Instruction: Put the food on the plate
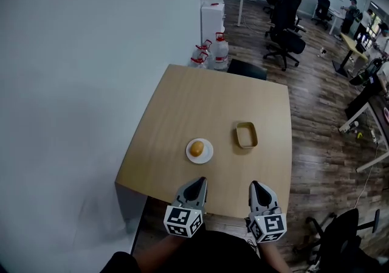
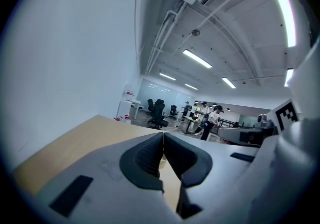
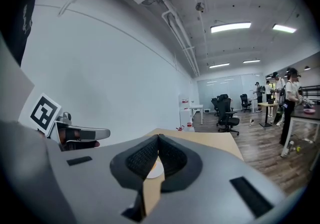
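Note:
A round orange-yellow food item (image 1: 196,148) lies on a small white plate (image 1: 206,157) near the middle of the wooden table (image 1: 182,107). A shallow tan rectangular tray (image 1: 246,135) stands empty to the plate's right. My left gripper (image 1: 202,180) hangs over the table's near edge, just short of the plate, shut with nothing between its pads (image 2: 150,155). My right gripper (image 1: 253,183) hangs beside it, below the tray, also shut and empty. In the right gripper view a sliver of the plate (image 3: 156,170) shows under the closed jaws.
A white wall runs along the table's left side. Past the far edge stand a black chair (image 1: 246,69), water bottles (image 1: 219,50) and a white cabinet (image 1: 213,19). Office chairs (image 1: 285,34) and desks fill the wooden floor to the right.

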Demonstrator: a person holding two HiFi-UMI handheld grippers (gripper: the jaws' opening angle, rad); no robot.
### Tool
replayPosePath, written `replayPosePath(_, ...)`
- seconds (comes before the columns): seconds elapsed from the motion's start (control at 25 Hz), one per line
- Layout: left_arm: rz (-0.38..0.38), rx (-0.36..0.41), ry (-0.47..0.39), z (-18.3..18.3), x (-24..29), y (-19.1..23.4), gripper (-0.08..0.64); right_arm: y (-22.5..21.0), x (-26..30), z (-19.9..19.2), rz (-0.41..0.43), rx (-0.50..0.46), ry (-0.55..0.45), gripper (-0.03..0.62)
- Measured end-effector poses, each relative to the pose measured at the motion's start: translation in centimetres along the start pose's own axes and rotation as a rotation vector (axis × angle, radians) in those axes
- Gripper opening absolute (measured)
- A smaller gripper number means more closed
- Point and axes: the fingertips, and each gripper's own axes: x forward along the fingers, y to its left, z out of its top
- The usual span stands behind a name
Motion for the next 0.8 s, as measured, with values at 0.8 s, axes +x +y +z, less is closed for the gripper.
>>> replayPosePath(0.8,0.013,0.036,-0.041,-0.4,-2.8,-4.2,0.015,0.2,-4.5,-0.4,-0.029,-0.13,0.003,0.06)
